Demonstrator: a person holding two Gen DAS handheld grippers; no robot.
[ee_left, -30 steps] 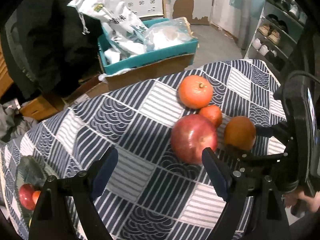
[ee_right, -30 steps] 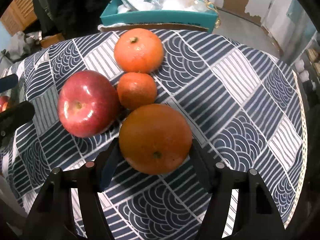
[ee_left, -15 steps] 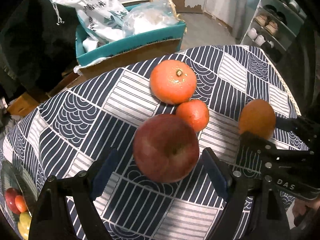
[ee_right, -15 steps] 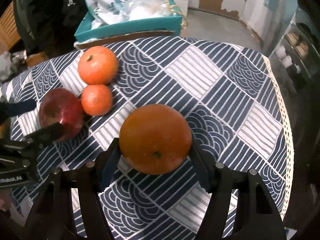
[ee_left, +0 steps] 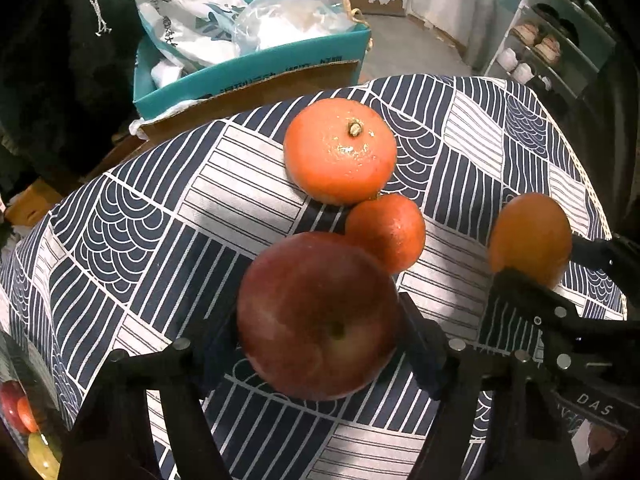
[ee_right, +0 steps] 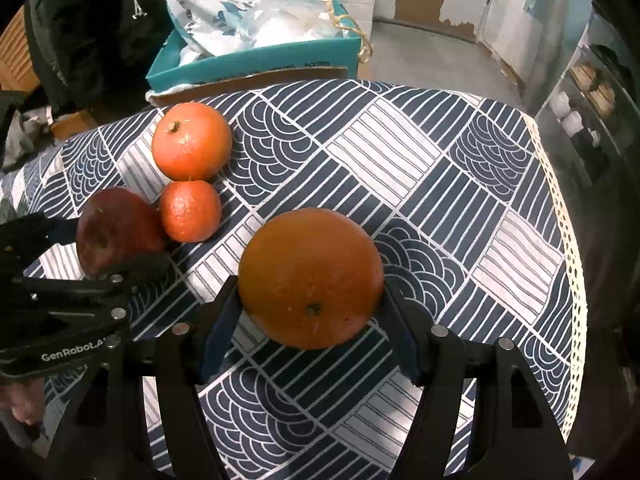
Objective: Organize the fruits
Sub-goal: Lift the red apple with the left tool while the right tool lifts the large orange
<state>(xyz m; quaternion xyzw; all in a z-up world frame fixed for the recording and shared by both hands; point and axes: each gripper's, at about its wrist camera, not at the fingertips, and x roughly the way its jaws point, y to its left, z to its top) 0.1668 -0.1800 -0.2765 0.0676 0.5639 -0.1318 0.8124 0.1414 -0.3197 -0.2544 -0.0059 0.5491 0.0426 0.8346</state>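
With the left gripper (ee_left: pixel 320 344), its jaws just closed onto the big glossy red apple (ee_left: pixel 318 316) beside the small orange mandarin (ee_left: pixel 386 232), and the right gripper (ee_right: pixel 310 320) clamping the round dull orange (ee_right: pixel 310 278), I'd lift both straight up, apple clear of that mandarin.

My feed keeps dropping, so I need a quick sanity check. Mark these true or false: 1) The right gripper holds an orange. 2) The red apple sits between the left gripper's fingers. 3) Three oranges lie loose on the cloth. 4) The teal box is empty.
1) True: the right gripper is clamped on the big orange.
2) True: the left gripper has just been closing around the red apple.
3) False: only two, the larger orange and the small one.
4) False: the teal box holds white bags.
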